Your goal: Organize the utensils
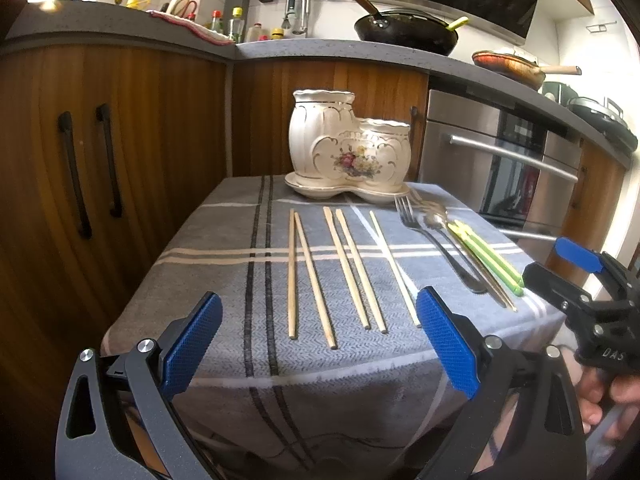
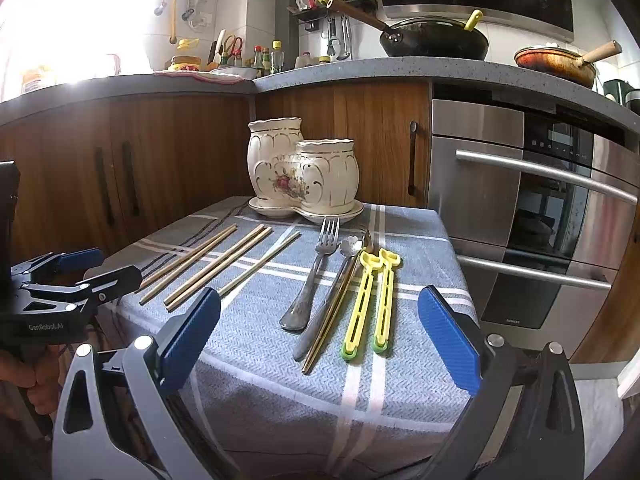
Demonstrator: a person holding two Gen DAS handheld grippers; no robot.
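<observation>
Readable text: "GenRobot.AI" on left gripper (image 2: 76,276) body seen from right cam, "DAS" on right gripper (image 1: 568,264) body in left cam, small brand badge on oven (image 2: 520,208) – too small to read

Both grippers spread wide, nothing held, hovering at near table edge

Five wooden chopsticks (image 1: 340,268) lie on grey plaid cloth (image 1: 224,248), long axes running toward floral ceramic holder (image 1: 348,140) at far edge – fork (image 2: 314,272), spoon (image 2: 324,300), yellow-green chopsticks (image 2: 372,300) lie right, same direction
</observation>
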